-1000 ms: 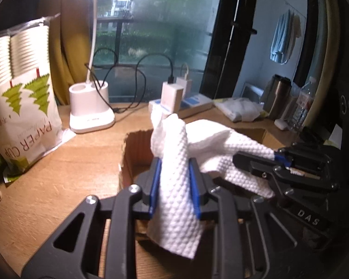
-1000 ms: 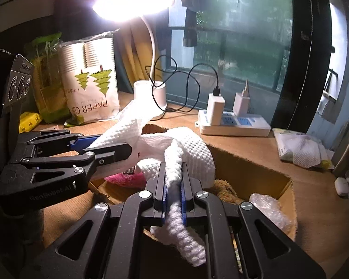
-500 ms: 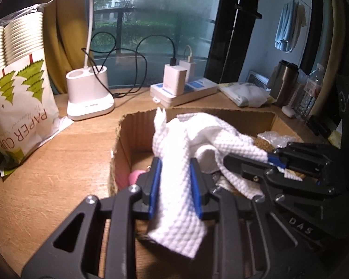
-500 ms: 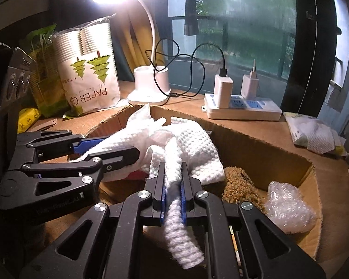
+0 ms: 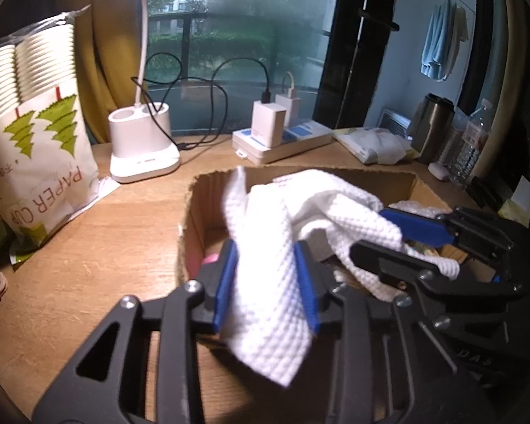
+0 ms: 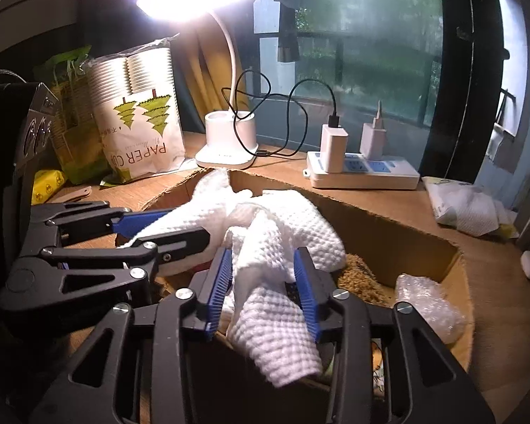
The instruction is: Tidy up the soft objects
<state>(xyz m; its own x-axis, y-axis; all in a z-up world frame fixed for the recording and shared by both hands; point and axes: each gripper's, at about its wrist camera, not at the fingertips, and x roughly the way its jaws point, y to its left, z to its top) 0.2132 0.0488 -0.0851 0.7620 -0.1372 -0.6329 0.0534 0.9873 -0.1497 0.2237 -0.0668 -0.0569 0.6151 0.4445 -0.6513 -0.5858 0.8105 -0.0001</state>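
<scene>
Both claws have just been opening over the box point(image 6: 388, 226): the left claw point(image 5: 265, 275) and right claw point(image 6: 263, 282) stand narrowly apart, the cloth point(image 6: 282, 233) loose between their pads.

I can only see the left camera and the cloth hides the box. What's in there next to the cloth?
Observer: A brown fuzzy thing lies in the box, just right of the cloth.
Child: What's on the far side of the cup bag?
Observer: A yellow pack lies left of the cup bag, in front of a green bag.
Child: Does the right gripper squeeze the cloth?
Observer: It seems not. The right gripper has just been opening its jaws, and its own camera shows the cloth hanging loose between them.
</scene>
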